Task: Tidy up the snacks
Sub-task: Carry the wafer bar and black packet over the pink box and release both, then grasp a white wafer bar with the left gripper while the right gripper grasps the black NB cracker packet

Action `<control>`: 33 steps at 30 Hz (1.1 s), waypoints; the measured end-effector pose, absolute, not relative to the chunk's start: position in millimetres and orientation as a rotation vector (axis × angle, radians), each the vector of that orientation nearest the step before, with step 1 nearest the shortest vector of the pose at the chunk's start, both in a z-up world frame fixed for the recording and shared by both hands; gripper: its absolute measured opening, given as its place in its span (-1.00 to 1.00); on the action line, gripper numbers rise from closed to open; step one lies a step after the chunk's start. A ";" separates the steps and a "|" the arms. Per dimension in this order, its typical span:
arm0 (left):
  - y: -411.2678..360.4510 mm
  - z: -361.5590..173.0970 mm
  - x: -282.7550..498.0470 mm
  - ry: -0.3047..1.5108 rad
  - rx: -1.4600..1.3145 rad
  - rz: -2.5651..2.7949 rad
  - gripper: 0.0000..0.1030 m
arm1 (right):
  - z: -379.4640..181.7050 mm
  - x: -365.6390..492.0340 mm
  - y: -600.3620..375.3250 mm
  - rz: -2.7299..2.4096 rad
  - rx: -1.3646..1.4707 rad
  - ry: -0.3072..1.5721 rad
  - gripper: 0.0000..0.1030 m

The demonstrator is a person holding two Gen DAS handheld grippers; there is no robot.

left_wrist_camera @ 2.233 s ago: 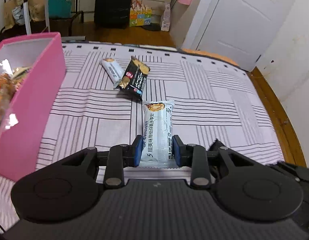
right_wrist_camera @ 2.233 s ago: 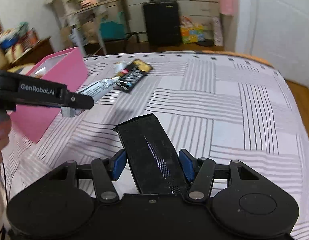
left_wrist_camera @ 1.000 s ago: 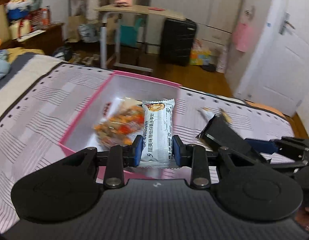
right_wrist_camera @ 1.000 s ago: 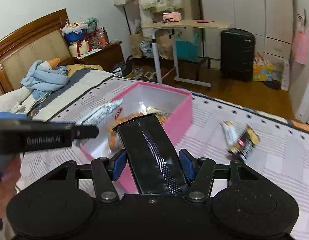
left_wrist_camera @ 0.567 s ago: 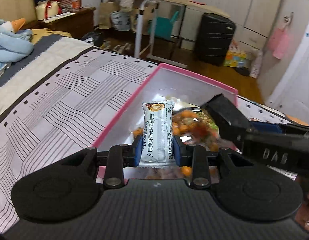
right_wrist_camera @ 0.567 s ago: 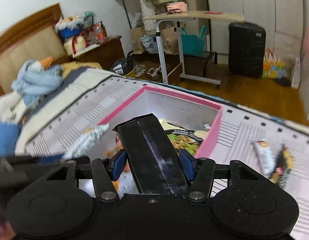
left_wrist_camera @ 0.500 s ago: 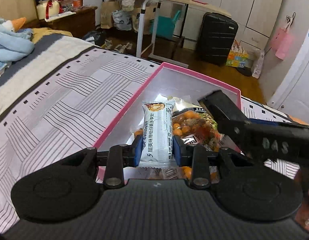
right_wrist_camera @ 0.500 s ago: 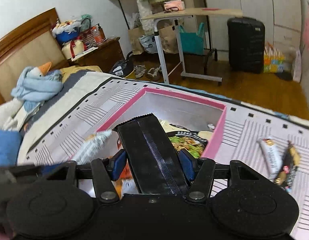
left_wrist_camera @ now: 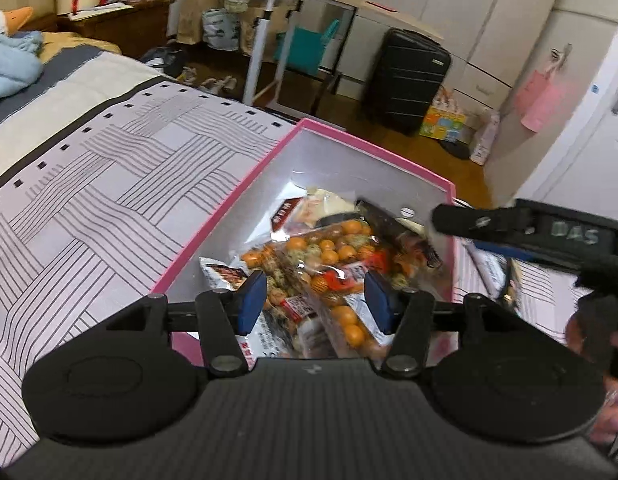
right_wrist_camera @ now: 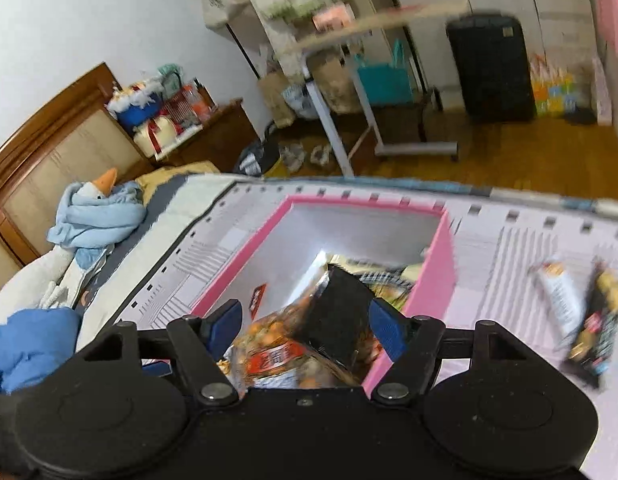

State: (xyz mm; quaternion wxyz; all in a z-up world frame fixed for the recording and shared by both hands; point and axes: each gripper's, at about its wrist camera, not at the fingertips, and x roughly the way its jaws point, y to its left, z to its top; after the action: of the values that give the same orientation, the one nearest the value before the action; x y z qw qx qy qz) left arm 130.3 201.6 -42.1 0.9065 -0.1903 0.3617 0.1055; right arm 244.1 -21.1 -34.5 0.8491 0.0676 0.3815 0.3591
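The pink box (left_wrist_camera: 225, 216) stands on the striped bedspread and holds several snack bags, among them an orange-ball snack bag (left_wrist_camera: 329, 256). My left gripper (left_wrist_camera: 315, 300) is open and empty above the box's near end. My right gripper (right_wrist_camera: 305, 320) is open above the same box (right_wrist_camera: 437, 280); a black snack packet (right_wrist_camera: 341, 320) lies loose between its fingers over the pile. The right gripper also shows in the left wrist view (left_wrist_camera: 529, 224). A white bar (right_wrist_camera: 559, 292) and a black-and-gold packet (right_wrist_camera: 597, 328) lie on the bedspread right of the box.
A blue-scarfed goose plush (right_wrist_camera: 97, 216) and pillows lie at the bed's head, left. A wheeled side table (left_wrist_camera: 309, 40), a black suitcase (left_wrist_camera: 405, 80) and a wooden nightstand (left_wrist_camera: 121, 20) stand beyond the bed. The bedspread (left_wrist_camera: 89, 200) stretches left of the box.
Both grippers have opened. The white bar has left my left gripper and the black packet has dropped from my right gripper into the pink box.
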 end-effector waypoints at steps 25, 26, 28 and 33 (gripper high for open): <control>40.2 1.7 230.3 0.782 -0.311 -0.031 -0.07 | -27.7 273.1 -190.4 0.541 0.113 0.685 0.45; 35.0 -3.1 239.4 0.795 -0.313 -0.028 -0.07 | -38.3 280.3 -195.5 0.516 0.142 0.713 0.44; 25.6 -15.5 257.2 0.815 -0.332 -0.022 -0.08 | -61.3 292.5 -204.0 0.474 0.197 0.759 0.41; 7.8 -44.7 299.6 0.795 -0.391 0.019 -0.08 | -120.2 308.6 -208.9 0.410 0.309 0.799 0.38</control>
State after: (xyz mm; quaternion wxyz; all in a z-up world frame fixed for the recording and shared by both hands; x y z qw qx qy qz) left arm 299.6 7.8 -44.7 0.9035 -0.1894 0.3845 0.0092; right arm 308.6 -208.9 -120.2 0.8893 0.1489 0.3846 0.1976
